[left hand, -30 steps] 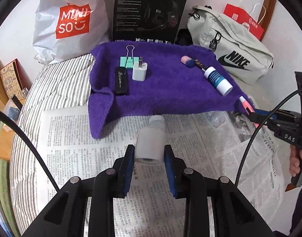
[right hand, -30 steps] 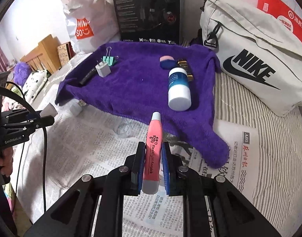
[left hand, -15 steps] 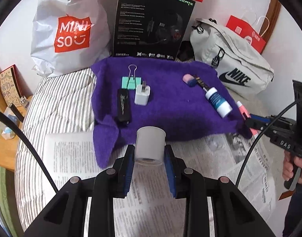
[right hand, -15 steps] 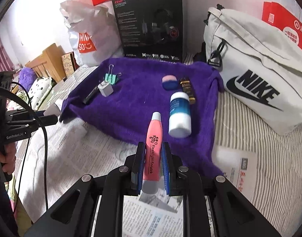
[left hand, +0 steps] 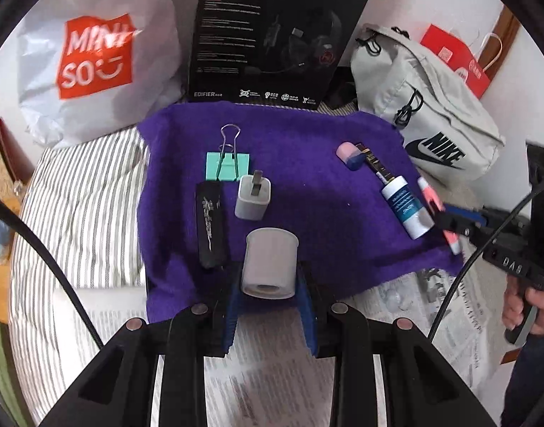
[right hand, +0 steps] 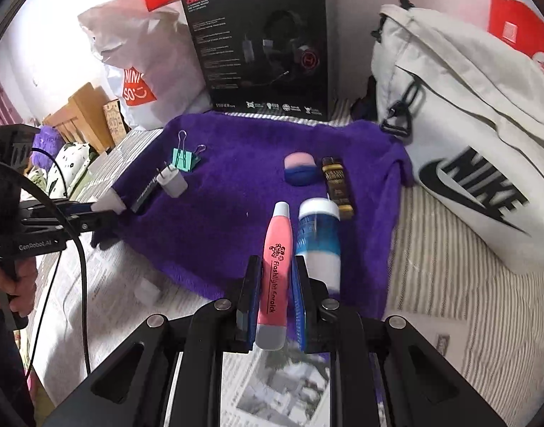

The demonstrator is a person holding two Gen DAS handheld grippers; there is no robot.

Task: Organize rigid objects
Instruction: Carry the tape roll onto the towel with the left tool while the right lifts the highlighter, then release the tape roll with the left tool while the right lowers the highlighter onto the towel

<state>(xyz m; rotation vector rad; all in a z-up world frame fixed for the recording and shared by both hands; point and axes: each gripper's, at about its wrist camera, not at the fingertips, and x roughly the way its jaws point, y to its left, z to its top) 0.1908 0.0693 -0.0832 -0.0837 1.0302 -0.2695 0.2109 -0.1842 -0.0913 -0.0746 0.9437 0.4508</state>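
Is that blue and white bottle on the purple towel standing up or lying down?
Lying down. The blue and white bottle rests on its side on the purple towel.

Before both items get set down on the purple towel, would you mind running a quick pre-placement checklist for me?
1. Left gripper holds the white cap, jaws closed on both sides: ok.
2. Right gripper holds the pink flashlight earpick, jaws closed on its body: ok.
3. Free spot on the purple towel ahead of the cap, between the white charger and the blue-and-white bottle: ok.
4. Earpick clearance from that bottle, right beside it in the right wrist view: not ok, very close.
5. Height of either item above the towel: cannot tell.
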